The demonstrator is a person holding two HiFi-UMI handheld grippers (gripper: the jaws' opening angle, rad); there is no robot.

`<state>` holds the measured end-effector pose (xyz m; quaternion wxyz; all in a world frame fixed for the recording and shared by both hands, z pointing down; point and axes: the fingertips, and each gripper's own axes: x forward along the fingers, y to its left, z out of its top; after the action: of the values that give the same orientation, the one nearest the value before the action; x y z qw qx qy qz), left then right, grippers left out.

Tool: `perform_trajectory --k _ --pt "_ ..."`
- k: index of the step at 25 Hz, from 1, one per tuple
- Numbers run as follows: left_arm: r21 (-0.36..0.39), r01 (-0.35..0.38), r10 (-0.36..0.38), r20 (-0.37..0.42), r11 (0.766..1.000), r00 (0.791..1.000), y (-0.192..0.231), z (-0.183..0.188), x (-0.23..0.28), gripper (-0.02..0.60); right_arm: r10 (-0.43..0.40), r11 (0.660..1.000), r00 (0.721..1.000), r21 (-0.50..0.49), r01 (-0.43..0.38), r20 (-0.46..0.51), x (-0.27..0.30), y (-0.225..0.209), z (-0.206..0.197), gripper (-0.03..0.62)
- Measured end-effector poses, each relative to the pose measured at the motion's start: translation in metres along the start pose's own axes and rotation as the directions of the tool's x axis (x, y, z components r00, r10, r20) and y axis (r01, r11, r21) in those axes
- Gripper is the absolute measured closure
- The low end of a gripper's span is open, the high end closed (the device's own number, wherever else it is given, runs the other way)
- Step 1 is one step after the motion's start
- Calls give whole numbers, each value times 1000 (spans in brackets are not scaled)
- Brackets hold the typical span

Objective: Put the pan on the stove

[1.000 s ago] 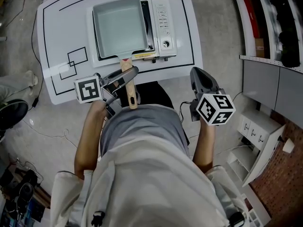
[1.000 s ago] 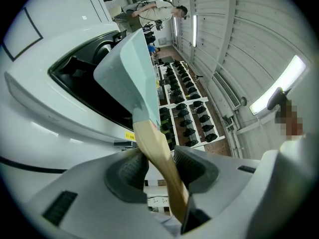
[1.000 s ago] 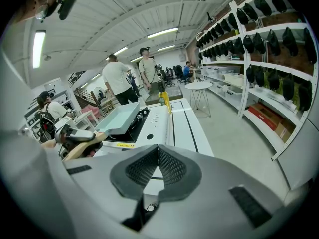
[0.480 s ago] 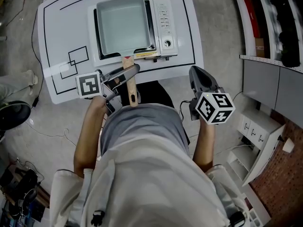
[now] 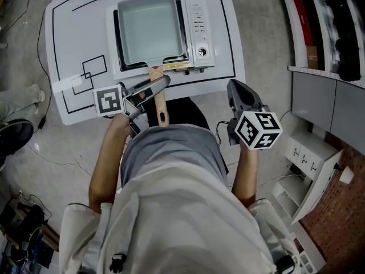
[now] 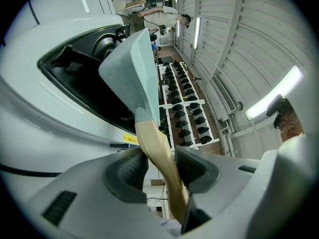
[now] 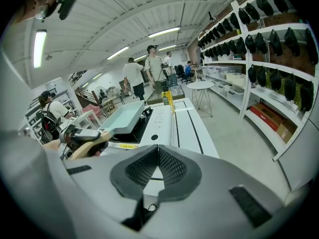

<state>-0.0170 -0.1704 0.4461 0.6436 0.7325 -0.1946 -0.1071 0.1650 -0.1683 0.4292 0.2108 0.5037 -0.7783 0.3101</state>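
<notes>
Head view: square pale pan [image 5: 151, 27], wooden handle [image 5: 161, 111], white stove [image 5: 197, 17].

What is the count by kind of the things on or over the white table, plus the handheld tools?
pan: 1
stove: 1
yellow bottle: 1
tools: 2, the left tool shut on the pan's handle and the right tool shut and empty
Total: 5

The person wears a pale grey top [image 5: 171, 153] under a loose off-white garment [image 5: 188, 221] with short sleeves [image 5: 80, 227]. The left gripper [image 5: 155, 88] and right gripper [image 5: 235, 88] are light grey plastic. Each bears a white cube [image 5: 109, 100] printed with black square markers. Their fingers [image 7: 142, 171] have dark, finely ribbed pads.
</notes>
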Motion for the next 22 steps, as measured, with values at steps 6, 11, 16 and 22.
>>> perform_trajectory --k 6,11,16,22 --pt "66 1 -1 -2 998 1000 0 1 0 400 1 1000 1000 -4 -1 -4 -1 3 -1 583" --pt "106 -21 19 24 994 1000 2 4 -1 350 0 1000 1000 -6 0 -5 -2 5 -2 583" --pt "123 -67 63 40 990 997 8 3 -7 299 0 1000 1000 -6 0 -5 -3 8 -4 583" --pt "117 -57 51 52 992 997 6 0 -16 299 4 1000 1000 -7 -4 -2 -2 14 -7 583"
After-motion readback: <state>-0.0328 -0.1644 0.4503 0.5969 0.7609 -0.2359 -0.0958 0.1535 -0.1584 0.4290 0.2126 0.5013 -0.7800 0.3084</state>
